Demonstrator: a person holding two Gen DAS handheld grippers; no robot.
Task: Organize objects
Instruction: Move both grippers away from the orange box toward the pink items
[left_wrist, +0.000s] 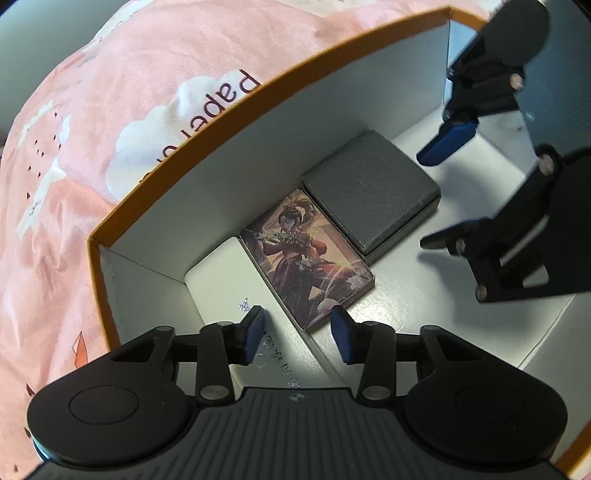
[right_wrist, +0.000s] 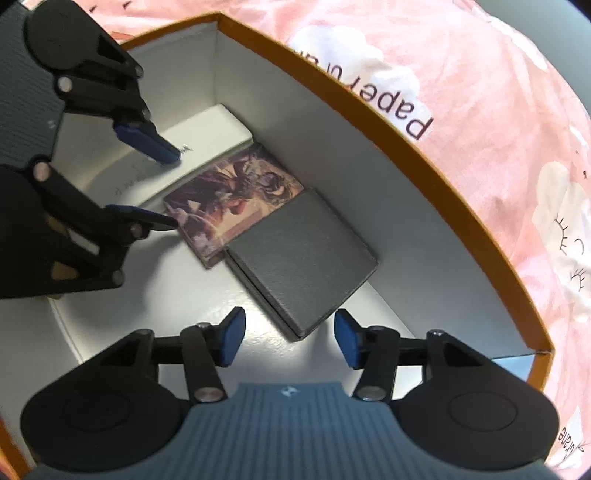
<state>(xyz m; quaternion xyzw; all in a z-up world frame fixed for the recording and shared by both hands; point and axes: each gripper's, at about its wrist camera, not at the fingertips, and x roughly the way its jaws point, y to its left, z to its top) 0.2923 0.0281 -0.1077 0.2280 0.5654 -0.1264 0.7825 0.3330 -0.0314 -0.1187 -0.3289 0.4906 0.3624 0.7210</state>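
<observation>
Three flat items lie side by side along the far wall of a white carton with an orange rim (left_wrist: 258, 96) (right_wrist: 373, 112): a white box (left_wrist: 221, 280) (right_wrist: 207, 129), an illustrated card box (left_wrist: 306, 254) (right_wrist: 236, 192) and a dark grey box (left_wrist: 373, 192) (right_wrist: 299, 258). My left gripper (left_wrist: 299, 334) (right_wrist: 166, 186) hangs open over the seam between the white box and the card box, its pads touching neither. My right gripper (right_wrist: 290, 338) (left_wrist: 436, 192) stands open above the near corner of the grey box, pads apart from it.
The carton rests on pink fabric (left_wrist: 110, 110) (right_wrist: 480, 110) printed with white clouds and the word "paper". The carton's white floor (left_wrist: 424, 295) (right_wrist: 166, 295) is bare on the near side of the three items. Its walls rise close around both grippers.
</observation>
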